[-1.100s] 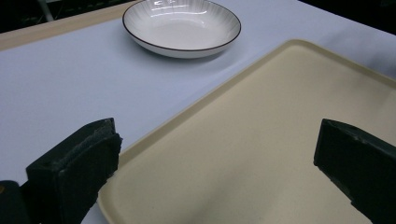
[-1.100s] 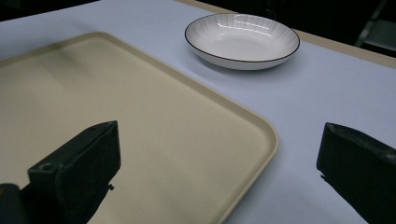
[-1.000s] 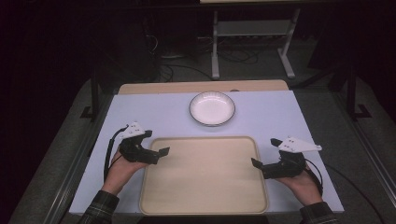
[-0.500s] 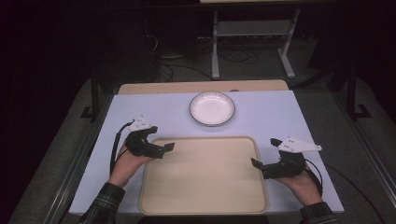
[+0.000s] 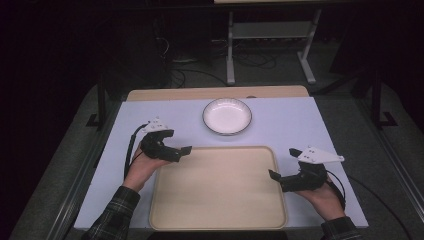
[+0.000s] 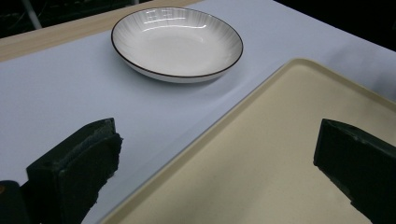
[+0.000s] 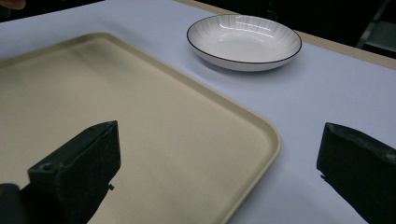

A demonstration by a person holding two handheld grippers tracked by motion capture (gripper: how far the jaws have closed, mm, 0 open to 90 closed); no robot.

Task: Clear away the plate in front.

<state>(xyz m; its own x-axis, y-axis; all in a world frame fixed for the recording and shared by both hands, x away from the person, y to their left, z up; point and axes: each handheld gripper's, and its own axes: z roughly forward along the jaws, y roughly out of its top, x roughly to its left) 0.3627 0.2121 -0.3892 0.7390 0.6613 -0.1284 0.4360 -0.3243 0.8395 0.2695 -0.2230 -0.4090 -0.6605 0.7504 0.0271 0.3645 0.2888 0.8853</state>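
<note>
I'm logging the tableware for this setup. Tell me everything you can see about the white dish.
The white dish is round and shallow, glossy like glazed ceramic, with a thin dark rim line and fine radial ridges on its inner wall. It is empty and sits upright on the pale table cover, just beyond the far edge of the beige tray, apart from it. Nothing touches it.

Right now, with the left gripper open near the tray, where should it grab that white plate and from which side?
Grip the plate by its near-left rim, coming from the left gripper side. The rim flares up off the table, so one jaw can probably slip under it, the other over. The tray lies apart.
</note>
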